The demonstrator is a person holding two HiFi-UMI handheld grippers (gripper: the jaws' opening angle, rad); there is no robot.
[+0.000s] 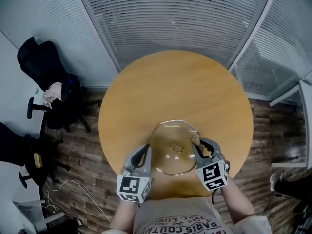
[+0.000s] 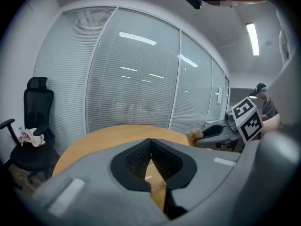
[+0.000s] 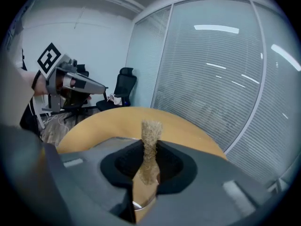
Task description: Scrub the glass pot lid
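1. The glass pot lid (image 1: 170, 130) sits over the near part of the round wooden surface (image 1: 175, 82), between the two grippers and close to the person's body.
2. The left gripper (image 1: 147, 149) has its jaws closed on the lid's left rim; in its own view (image 2: 150, 142) the pads meet at the tips.
3. The right gripper (image 1: 198, 144) is at the lid's right edge, its jaws clamped on a tan scrub pad (image 3: 150, 135) that stands up from between them.
4. In the head view the pad (image 1: 196, 138) lies against the lid's upper right rim.
5. A black office chair (image 1: 48, 77) carrying a crumpled cloth (image 1: 52, 93) stands well apart at the left, beside the blind-covered glass wall (image 1: 170, 18).
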